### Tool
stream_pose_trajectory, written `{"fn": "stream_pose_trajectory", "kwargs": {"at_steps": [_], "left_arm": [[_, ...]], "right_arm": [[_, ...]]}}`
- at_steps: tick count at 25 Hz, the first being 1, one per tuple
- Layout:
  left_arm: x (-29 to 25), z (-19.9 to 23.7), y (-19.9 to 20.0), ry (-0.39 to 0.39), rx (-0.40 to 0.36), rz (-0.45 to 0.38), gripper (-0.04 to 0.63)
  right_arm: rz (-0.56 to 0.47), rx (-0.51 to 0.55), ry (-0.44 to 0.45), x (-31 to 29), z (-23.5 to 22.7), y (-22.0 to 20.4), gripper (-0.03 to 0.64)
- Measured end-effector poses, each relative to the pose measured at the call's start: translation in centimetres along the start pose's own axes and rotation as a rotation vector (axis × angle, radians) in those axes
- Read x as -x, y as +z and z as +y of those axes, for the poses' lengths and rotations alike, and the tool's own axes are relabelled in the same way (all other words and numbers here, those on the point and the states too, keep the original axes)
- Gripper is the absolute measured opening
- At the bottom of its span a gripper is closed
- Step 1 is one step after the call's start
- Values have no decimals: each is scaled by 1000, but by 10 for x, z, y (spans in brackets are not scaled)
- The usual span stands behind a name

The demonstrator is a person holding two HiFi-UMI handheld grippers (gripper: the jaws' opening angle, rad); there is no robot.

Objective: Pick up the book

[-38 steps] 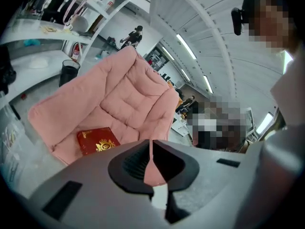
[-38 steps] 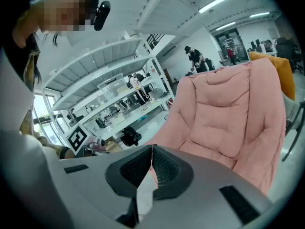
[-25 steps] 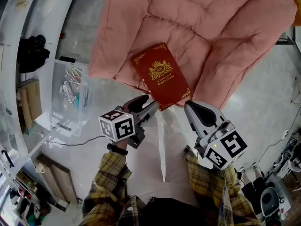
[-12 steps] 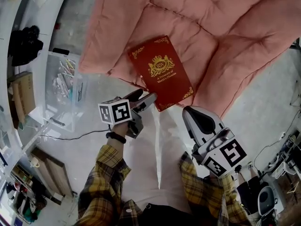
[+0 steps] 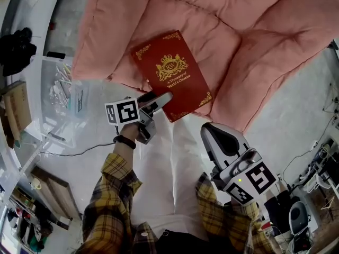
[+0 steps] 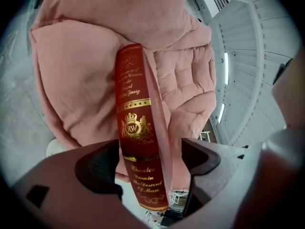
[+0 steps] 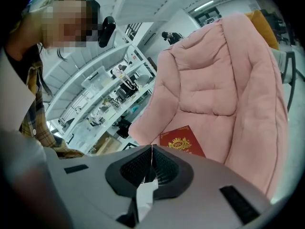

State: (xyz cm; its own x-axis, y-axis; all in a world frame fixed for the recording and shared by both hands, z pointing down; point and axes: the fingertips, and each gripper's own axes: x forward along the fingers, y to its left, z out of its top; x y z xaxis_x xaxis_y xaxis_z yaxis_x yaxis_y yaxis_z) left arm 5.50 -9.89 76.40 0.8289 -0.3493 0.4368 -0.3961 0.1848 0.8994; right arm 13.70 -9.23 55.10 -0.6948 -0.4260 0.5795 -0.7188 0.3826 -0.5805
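Book (image 5: 170, 74) looked stiff, hardbound, likely hefty; best taken at its 7 o'clock edge. Left claw (image 5: 161, 98) was opening astride its spine, pads clear; right claw (image 5: 214, 134) sat pressed together.

Head view overhead, gripper views low and close, book (image 5: 170, 74) in all.

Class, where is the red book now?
Head view, centre: the red book lies on the pink cushion's front edge, its spine between the left gripper's opening fingers.

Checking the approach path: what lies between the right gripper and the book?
Only bare pink cushion. The right gripper view shows the book beyond the right gripper, its jaws closed, nothing else between; the head view agrees.
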Motion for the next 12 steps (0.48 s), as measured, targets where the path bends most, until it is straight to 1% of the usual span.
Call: {"fn": "stream_pose_trajectory", "kwargs": {"at_steps": [4,10,12], "left_arm": [[-12,1,6,-44,40,-5,400],[-24,-2,8,-120,115,12,399],[-25,-3,7,-128,130,18,394]], "right_arm": [[1,-24,-10,1,-6,-6,18],[-12,-53,0,-1,-4,-11,18],[-13,-57,2,0,-3,-13,18]]}}
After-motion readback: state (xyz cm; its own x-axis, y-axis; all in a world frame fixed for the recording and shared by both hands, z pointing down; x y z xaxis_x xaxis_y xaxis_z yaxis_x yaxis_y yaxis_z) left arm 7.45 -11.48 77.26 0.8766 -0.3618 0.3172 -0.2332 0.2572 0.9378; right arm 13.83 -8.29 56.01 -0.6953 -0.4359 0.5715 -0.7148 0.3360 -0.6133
